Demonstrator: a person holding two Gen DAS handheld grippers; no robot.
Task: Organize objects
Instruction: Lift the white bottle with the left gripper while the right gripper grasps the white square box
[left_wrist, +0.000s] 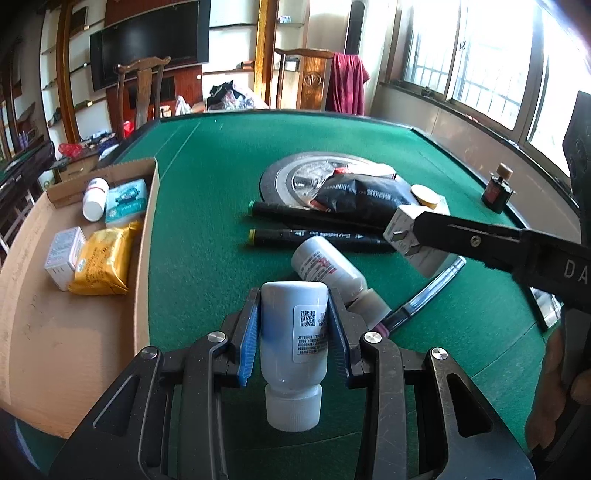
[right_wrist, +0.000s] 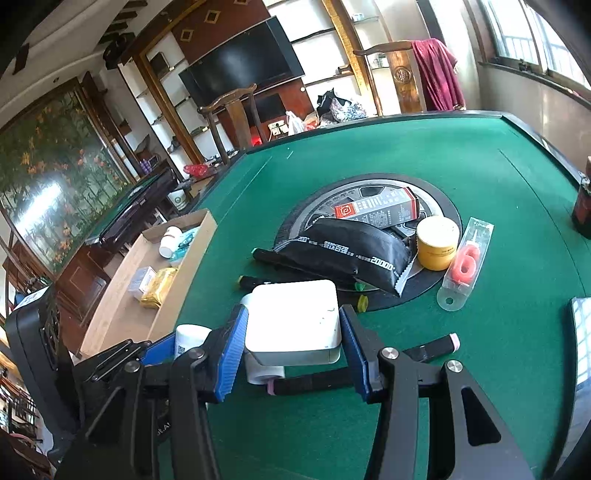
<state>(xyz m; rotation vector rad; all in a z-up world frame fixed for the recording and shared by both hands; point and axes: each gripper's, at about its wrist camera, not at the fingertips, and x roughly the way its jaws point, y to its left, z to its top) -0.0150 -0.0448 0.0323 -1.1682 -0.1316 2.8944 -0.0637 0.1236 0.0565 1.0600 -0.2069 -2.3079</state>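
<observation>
My left gripper (left_wrist: 293, 325) is shut on a white pill bottle (left_wrist: 293, 332), cap toward the camera, held above the green table. My right gripper (right_wrist: 293, 332) is shut on a white box (right_wrist: 293, 321); in the left wrist view that gripper (left_wrist: 410, 236) holds the box (left_wrist: 402, 225) at the right. A cardboard tray (left_wrist: 55, 332) at the left holds a white bottle (left_wrist: 95, 199), a teal packet (left_wrist: 126, 201), a yellow packet (left_wrist: 105, 258) and a small white box (left_wrist: 62, 254). Another white bottle (left_wrist: 325, 266) lies on the felt just past my left gripper.
Two black markers (left_wrist: 314, 234) lie mid-table. On the round centre plate (right_wrist: 369, 192) are a black pouch (right_wrist: 351, 254), a red-black box (right_wrist: 376, 206) and a yellow jar (right_wrist: 437, 242). A candle pack (right_wrist: 467, 262), a pink-tipped pen (left_wrist: 424, 295) and a dark bottle (left_wrist: 498, 188) lie to the right.
</observation>
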